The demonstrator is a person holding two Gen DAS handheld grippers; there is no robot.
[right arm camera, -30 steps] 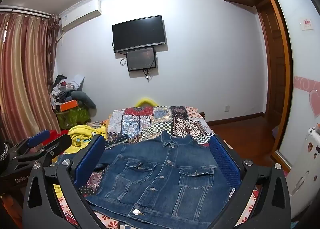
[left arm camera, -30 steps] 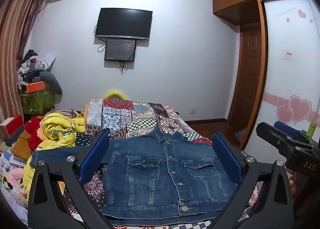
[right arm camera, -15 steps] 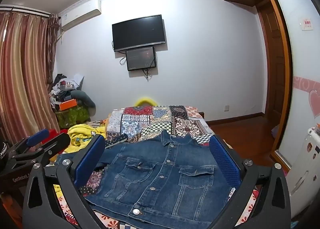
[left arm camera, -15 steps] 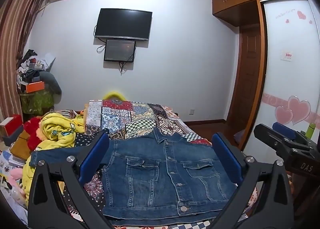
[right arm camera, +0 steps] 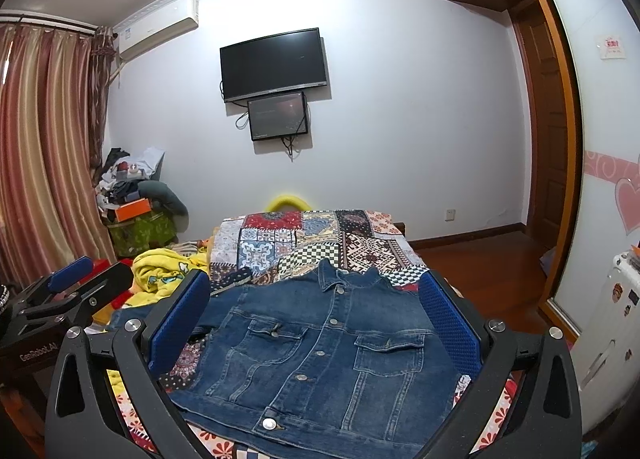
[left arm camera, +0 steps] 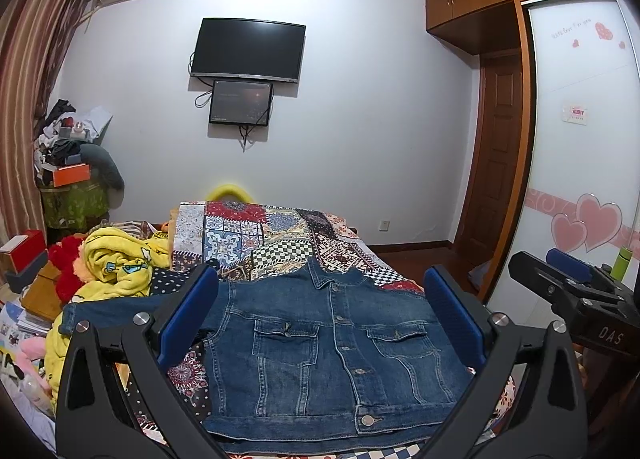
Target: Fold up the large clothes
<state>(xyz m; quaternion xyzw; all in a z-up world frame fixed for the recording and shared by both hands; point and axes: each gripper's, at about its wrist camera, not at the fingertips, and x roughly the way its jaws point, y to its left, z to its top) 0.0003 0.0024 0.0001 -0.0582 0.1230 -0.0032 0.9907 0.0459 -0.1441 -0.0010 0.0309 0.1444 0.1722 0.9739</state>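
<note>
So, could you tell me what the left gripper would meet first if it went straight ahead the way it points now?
Probably the denim jacket lying on the bed: it fills the gap ahead of the open left gripper. Depth is unclear, so it might pass just above it.

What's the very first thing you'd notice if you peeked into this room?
A big blue denim jacket lies spread flat, buttons up, on the patchwork bedspread, framed by the open left gripper. Next, the black TV on the far wall, and a bright yellow blanket heaped left of the jacket.
</note>
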